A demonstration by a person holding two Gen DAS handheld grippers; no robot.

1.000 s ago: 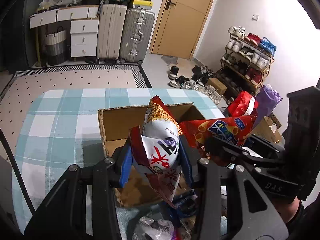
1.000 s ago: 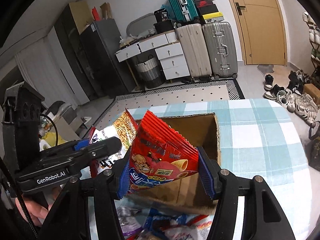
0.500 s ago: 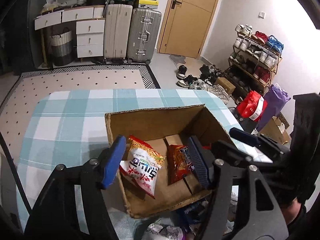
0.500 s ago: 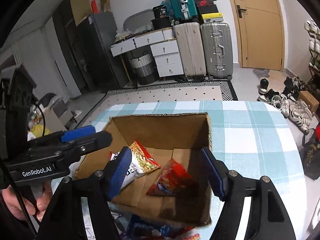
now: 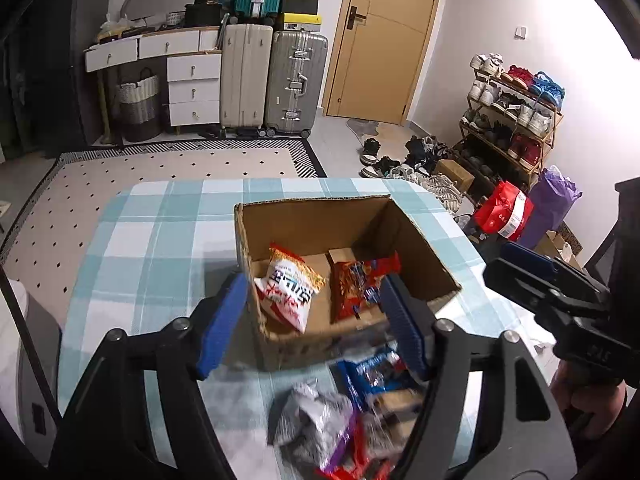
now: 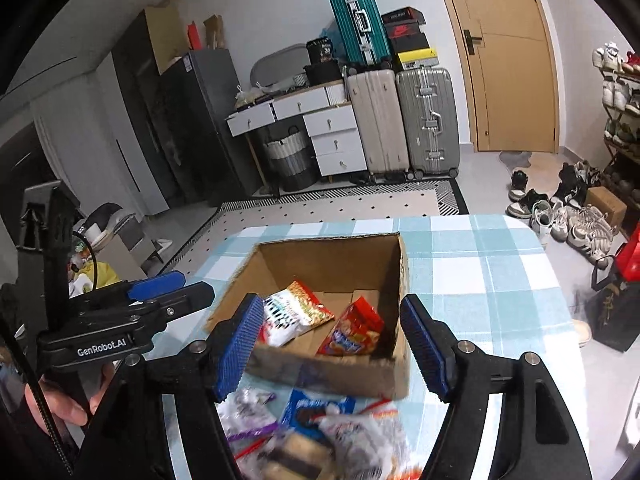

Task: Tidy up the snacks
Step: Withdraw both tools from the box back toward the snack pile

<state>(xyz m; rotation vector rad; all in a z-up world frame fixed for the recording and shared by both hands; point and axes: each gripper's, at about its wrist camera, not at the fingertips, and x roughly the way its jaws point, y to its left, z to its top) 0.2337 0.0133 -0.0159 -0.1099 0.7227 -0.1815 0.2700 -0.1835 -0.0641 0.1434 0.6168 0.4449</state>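
A bench (image 5: 160,240) covered in a teal-and-white checked cloth carries an open brown cardboard box (image 5: 424,256) near its middle. Just in front of the box, a loose, blurred heap of foil and plastic snack packets (image 5: 340,412) lies on the cloth.

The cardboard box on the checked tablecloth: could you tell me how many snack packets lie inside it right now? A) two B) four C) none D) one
A: inside the cardboard box lie a white-and-red packet and a red packet, side by side on its floor; the other snacks sit outside on the tablecloth.
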